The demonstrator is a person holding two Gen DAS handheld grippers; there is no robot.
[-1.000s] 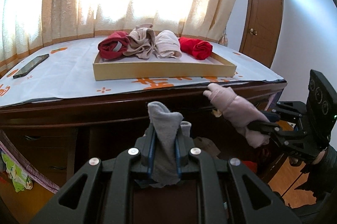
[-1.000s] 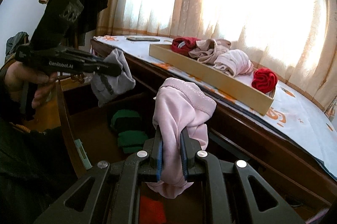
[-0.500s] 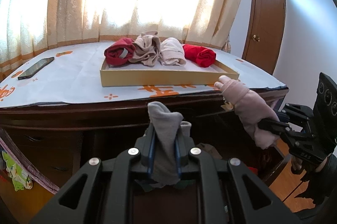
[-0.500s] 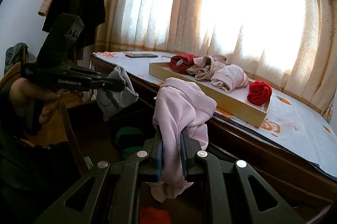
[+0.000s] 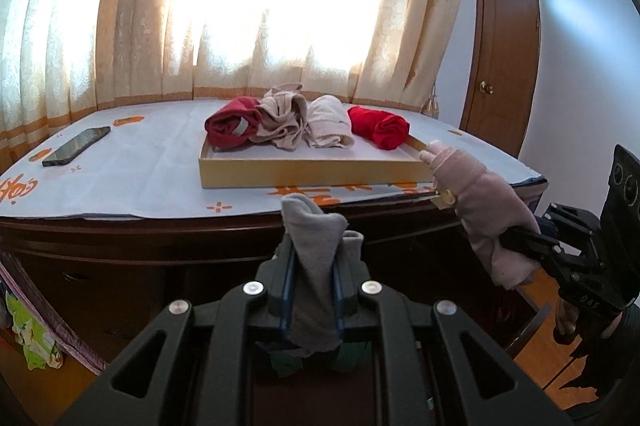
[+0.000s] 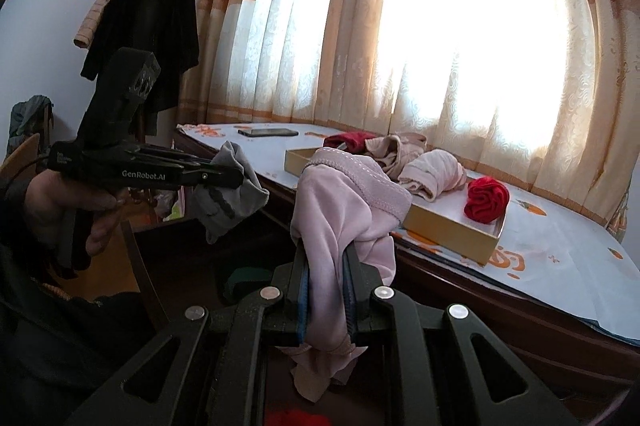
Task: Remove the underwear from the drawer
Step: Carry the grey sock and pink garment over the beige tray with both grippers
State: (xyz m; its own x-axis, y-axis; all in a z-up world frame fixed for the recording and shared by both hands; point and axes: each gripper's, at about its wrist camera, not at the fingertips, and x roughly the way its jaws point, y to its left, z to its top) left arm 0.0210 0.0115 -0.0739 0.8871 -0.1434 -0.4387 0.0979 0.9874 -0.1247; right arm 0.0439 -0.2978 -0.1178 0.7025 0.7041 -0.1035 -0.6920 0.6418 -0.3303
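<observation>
Right wrist: crumpled pale-pink underwear [image 6: 344, 226]

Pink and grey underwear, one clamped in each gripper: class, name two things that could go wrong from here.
1. The pink cotton underwear droops below the right gripper; its tail might snag the dark wooden dresser edge.
2. The shallow tan cardboard tray holds four bundles at the back; dropping the grey cotton underwear from the left gripper could topple them.

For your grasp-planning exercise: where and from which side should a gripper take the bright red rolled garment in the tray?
Grip the bright red rolled garment across its rolled body, coming from above: the tray wall blocks a low approach.
</observation>
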